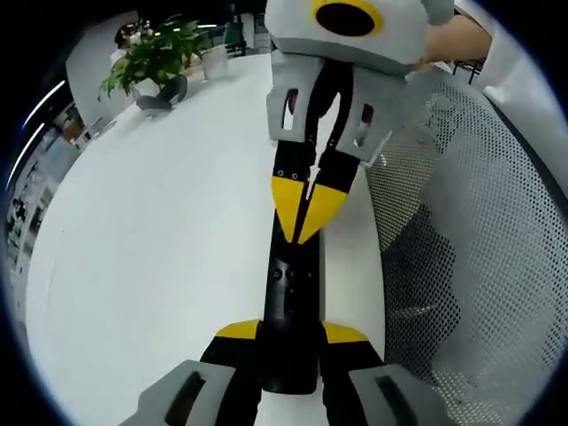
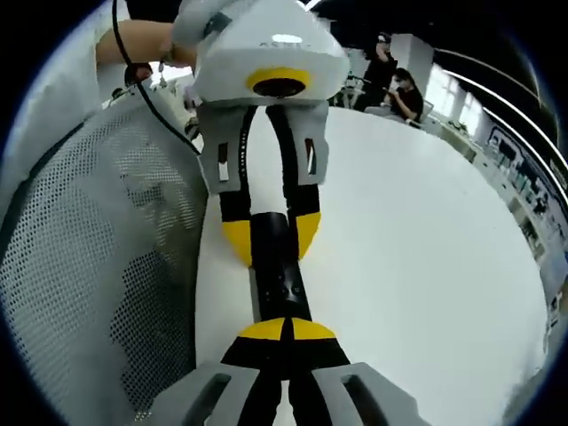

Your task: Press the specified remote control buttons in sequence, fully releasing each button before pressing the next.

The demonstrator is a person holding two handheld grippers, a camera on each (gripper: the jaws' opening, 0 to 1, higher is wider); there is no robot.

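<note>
Black remote control (image 1: 291, 311) at lower centre of the left gripper view, lying on the white table (image 1: 160, 240), clamped at its near end between the jaws of the left gripper (image 1: 291, 335). Right gripper (image 1: 306, 209) in upper centre there, yellow tips together, pressed down on the remote's far part. Seems mid-press on one button; which one in the sequence, cannot tell. Release and remaining presses probably left. Mesh basket (image 1: 470, 248) at right side.
</note>
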